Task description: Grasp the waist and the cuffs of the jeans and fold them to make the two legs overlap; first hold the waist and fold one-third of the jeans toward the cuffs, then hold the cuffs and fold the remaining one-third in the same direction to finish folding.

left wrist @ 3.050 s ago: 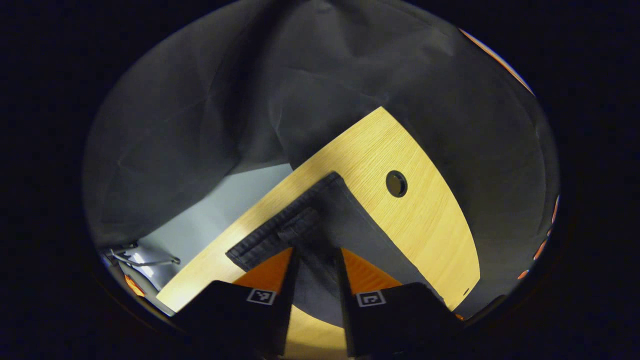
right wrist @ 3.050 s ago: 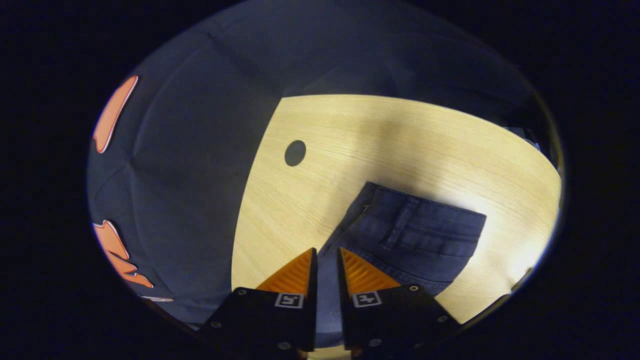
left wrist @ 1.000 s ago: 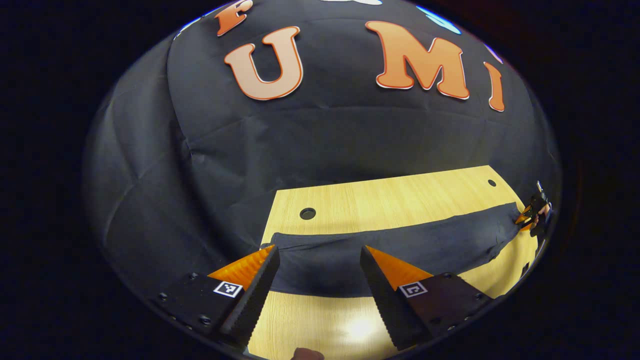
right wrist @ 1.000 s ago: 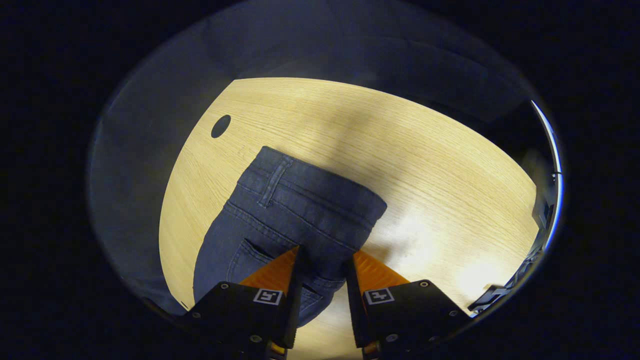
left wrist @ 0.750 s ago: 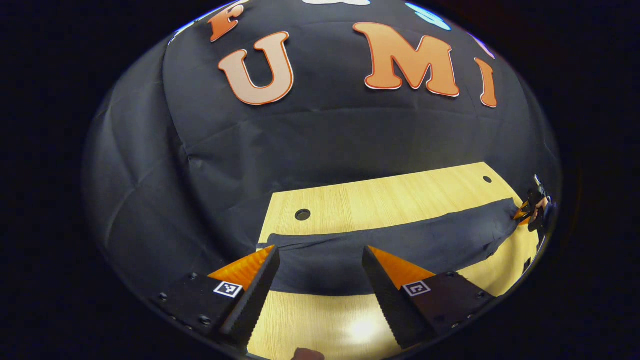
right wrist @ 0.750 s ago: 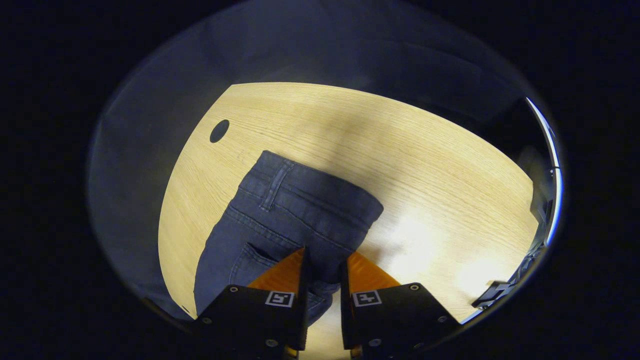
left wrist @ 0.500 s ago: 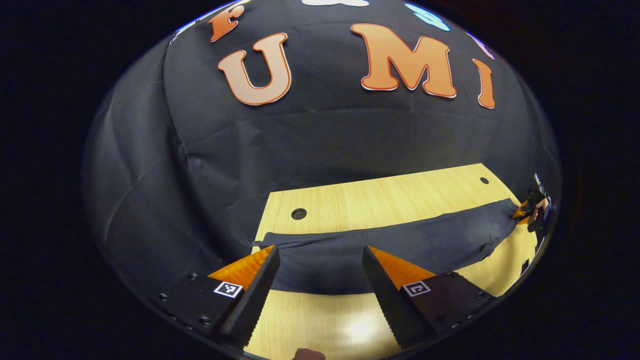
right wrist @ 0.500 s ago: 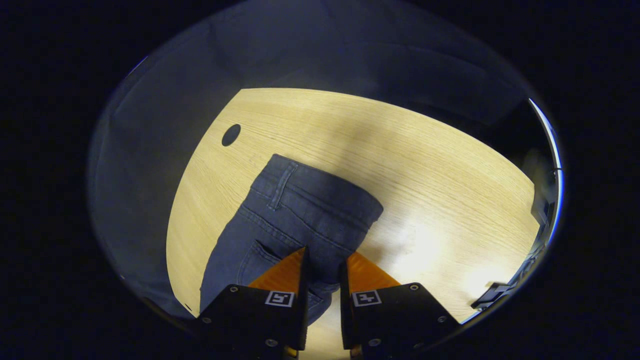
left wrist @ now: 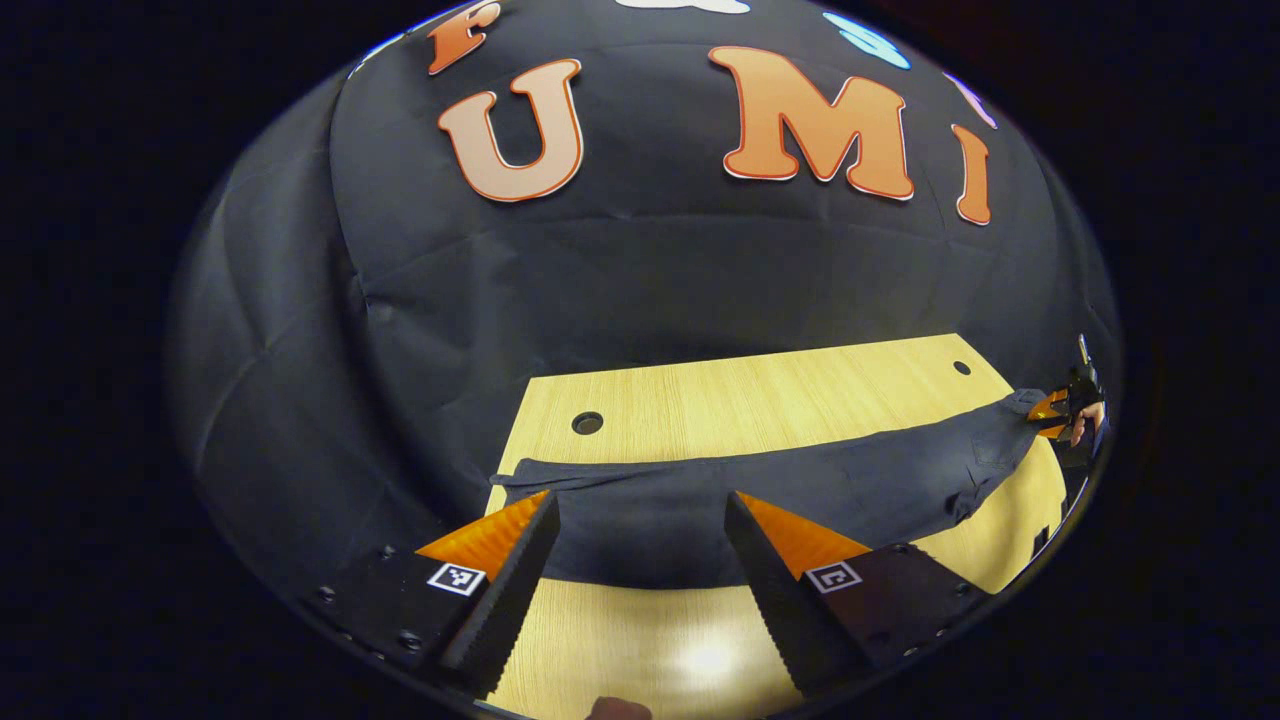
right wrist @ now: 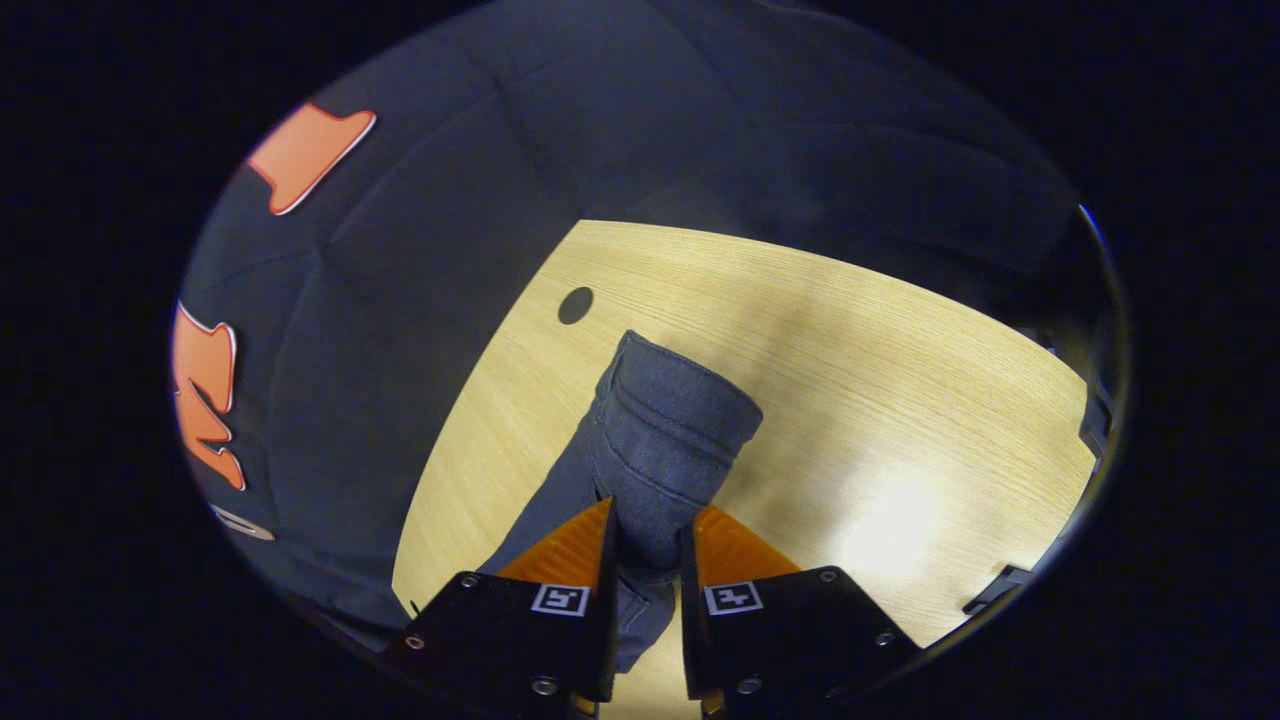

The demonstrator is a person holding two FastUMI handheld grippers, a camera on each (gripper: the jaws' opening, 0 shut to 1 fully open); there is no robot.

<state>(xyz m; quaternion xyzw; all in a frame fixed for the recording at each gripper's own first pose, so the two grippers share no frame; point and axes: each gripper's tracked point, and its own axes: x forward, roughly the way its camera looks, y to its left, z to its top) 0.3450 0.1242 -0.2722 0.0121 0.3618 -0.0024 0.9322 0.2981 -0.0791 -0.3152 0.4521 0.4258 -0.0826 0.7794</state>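
Note:
Dark blue jeans (left wrist: 760, 490) lie stretched across the wooden table (left wrist: 780, 395), legs overlapped, cuffs at the left and waist at the far right. My left gripper (left wrist: 640, 497) stands open just in front of the leg part, with the cloth showing between its fingertips but not pinched. In the left gripper view, my right gripper (left wrist: 1052, 410) pinches the waist end at the far right. In the right gripper view, the right gripper (right wrist: 650, 530) is shut on the jeans' waist (right wrist: 670, 430), which is raised and bunched into a narrow roll ahead of the fingers.
A round cable hole (left wrist: 587, 422) lies near the cuffs and a smaller hole (left wrist: 961, 367) near the waist. The booth's black cloth wall rises just behind the table. A dark object (right wrist: 1000, 585) sits at the table's right edge.
My left gripper let go of the cuffs, opened and backed off. My right gripper shut on the waist and lifted it, so the waistband now bunches narrower.

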